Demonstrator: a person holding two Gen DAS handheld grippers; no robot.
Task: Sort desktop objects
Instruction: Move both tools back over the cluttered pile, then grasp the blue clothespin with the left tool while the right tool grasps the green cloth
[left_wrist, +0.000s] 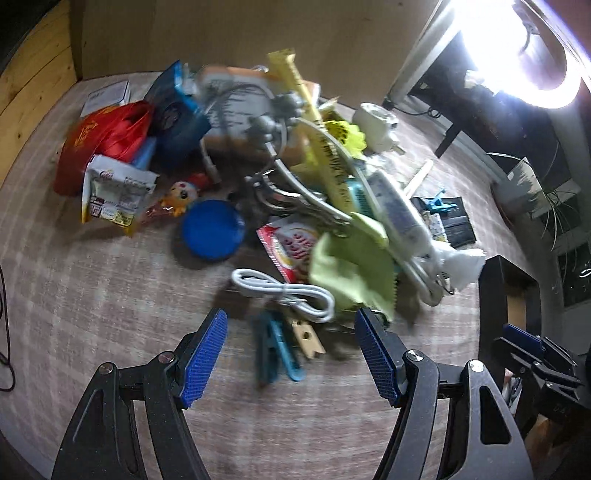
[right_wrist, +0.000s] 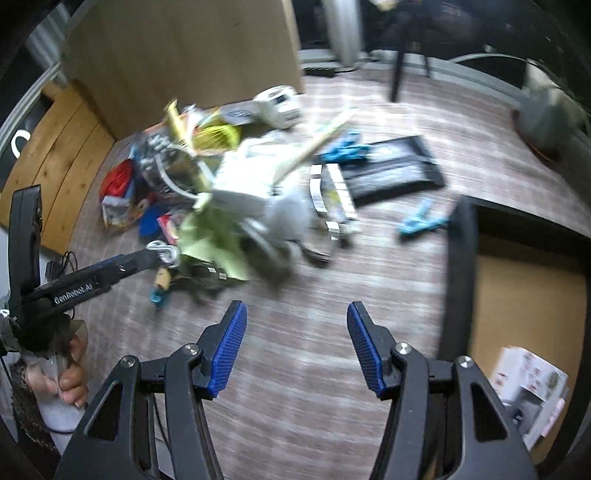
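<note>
Left gripper (left_wrist: 291, 354): fingers apart, nothing between, hovering over near edge of the pile (left_wrist: 295, 166). Teal clip (left_wrist: 275, 349) and wooden clothespin (left_wrist: 308, 338) on the surface (left_wrist: 92, 295) between the fingers, slightly far. White coiled cable (left_wrist: 284, 291) just beyond, touching green cloth (left_wrist: 351, 273) on its right. Blue round lid (left_wrist: 212, 229) left of a red snack packet (left_wrist: 291, 251); red bag (left_wrist: 99, 140) at far left, white adapter (left_wrist: 376, 125) at far right of pile.

Right gripper (right_wrist: 297, 345): fingers apart, empty, above bare surface near the pile. Black tray (right_wrist: 391, 166) far right of pile, blue clip (right_wrist: 421, 221) near it. Black-rimmed box (right_wrist: 461, 266) at right, white carton (right_wrist: 528, 387) inside. Both views motion-blurred.
</note>
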